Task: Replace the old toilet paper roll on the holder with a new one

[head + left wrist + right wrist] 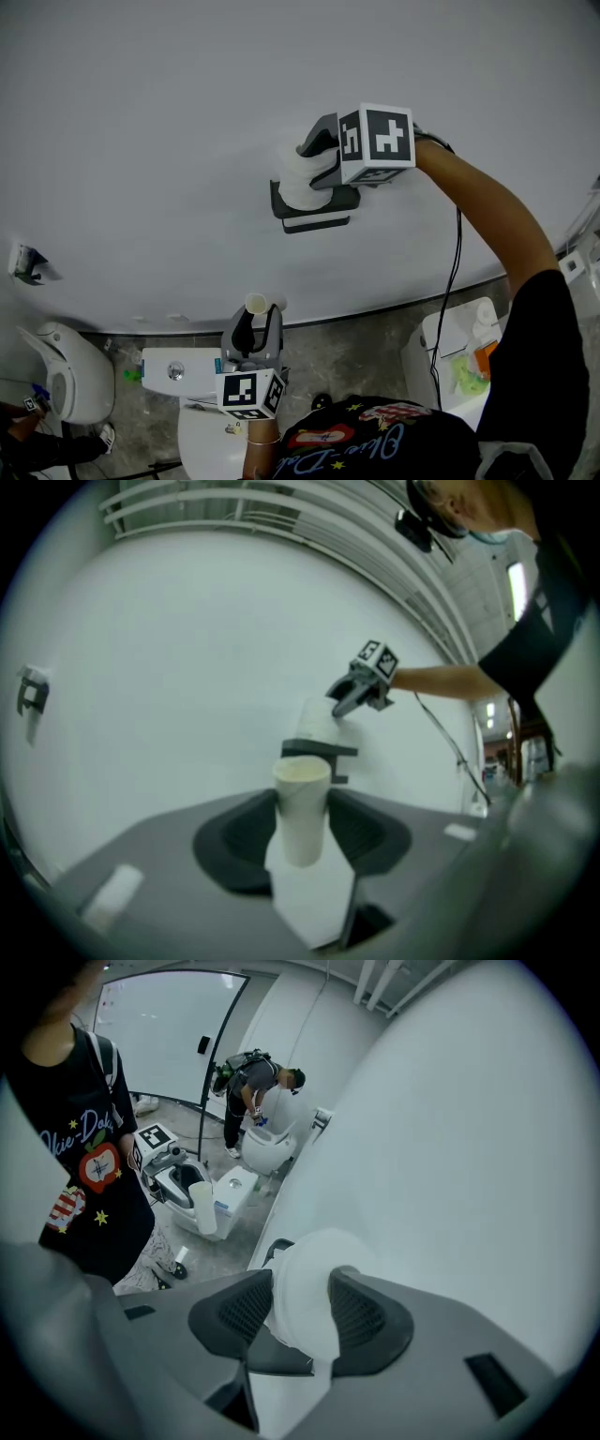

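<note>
High on the wall [141, 141], toward 12 o'clock in the head view, the holder [314, 220] already carries the new roll [314, 1269]. The right claw [300, 1312] stands spread around it, pads seemingly just off the paper. Down at 6 o'clock the left claw [302, 846] pinches the old tube [302, 785], well apart from the holder. I judge the swap nearly done: backing the right claw away and discarding the old tube remain.

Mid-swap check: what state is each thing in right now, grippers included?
Beige cardboard tube: upright, a paper scrap trailing, clamped in left gripper.
Black wall holder: loaded.
Full white toilet paper roll: sitting on the holder, between right gripper jaws.
Right gripper: jaws spread wide about the roll.
</note>
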{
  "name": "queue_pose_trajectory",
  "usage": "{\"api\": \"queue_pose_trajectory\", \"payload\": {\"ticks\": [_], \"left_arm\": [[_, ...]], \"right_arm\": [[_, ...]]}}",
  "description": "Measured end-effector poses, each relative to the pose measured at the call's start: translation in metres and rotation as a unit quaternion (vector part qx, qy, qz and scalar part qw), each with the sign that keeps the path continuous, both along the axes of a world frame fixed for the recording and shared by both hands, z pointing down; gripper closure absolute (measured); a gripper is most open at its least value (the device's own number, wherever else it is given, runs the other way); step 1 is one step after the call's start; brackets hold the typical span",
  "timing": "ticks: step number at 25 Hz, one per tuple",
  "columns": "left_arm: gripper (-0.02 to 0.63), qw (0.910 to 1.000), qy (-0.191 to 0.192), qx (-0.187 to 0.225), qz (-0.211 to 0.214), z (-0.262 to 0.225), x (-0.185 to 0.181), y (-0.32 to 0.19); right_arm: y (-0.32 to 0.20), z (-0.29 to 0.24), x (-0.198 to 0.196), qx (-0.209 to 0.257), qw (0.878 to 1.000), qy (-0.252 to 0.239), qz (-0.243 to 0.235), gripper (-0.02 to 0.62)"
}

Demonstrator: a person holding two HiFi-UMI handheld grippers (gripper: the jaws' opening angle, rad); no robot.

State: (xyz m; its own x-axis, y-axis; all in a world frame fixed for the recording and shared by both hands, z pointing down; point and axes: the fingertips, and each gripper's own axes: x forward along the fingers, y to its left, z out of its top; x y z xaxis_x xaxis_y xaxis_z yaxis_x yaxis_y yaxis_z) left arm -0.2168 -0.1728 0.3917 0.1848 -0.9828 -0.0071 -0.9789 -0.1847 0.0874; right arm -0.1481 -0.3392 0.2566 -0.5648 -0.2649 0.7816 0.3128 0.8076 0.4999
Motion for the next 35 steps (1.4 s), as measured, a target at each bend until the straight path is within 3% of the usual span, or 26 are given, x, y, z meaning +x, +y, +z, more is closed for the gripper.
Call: {"api": "queue_pose_trajectory", "payload": {"ticks": [3, 6, 9, 11, 13, 18, 21, 26, 30, 35], "left_arm": [[0.436, 1.0000, -0.003, -0.006, 0.004, 0.003, -0.001, -0.001], [0.436, 0.9999, -0.006, -0.009, 0.011, 0.003, 0.003, -0.004], [0.436, 0.9996, -0.013, -0.009, 0.025, 0.004, 0.017, -0.006], [0.436, 0.9992, -0.019, -0.010, 0.035, 0.005, 0.023, -0.009], [0.436, 0.9986, -0.023, -0.013, 0.046, 0.006, 0.029, -0.013], [0.436, 0.9970, -0.031, -0.026, 0.065, 0.010, 0.043, -0.023], [0.436, 0.9962, -0.037, -0.029, 0.074, 0.010, 0.048, -0.027], [0.436, 0.9952, -0.045, -0.032, 0.081, 0.007, 0.057, -0.030], [0.436, 0.9953, -0.045, -0.034, 0.078, 0.007, 0.055, -0.030], [0.436, 0.9957, -0.045, -0.038, 0.071, 0.012, 0.048, -0.032]], "right_arm": [[0.003, -0.003, 0.006, 0.005, 0.999, -0.043, 0.003, 0.396], [0.006, -0.014, 0.018, -0.009, 0.993, -0.117, 0.013, 0.396], [0.015, -0.033, 0.044, -0.040, 0.972, -0.232, 0.025, 0.396], [0.023, -0.047, 0.065, -0.073, 0.941, -0.328, 0.039, 0.396], [0.030, -0.053, 0.089, -0.101, 0.901, -0.417, 0.058, 0.396], [0.036, -0.021, 0.159, -0.115, 0.814, -0.554, 0.132, 0.396], [0.032, 0.022, 0.188, -0.147, 0.768, -0.594, 0.190, 0.397], [0.014, 0.084, 0.195, -0.204, 0.729, -0.609, 0.238, 0.399], [-0.002, 0.110, 0.194, -0.252, 0.684, -0.637, 0.250, 0.405], [-0.013, 0.130, 0.178, -0.275, 0.678, -0.633, 0.254, 0.407]]}}
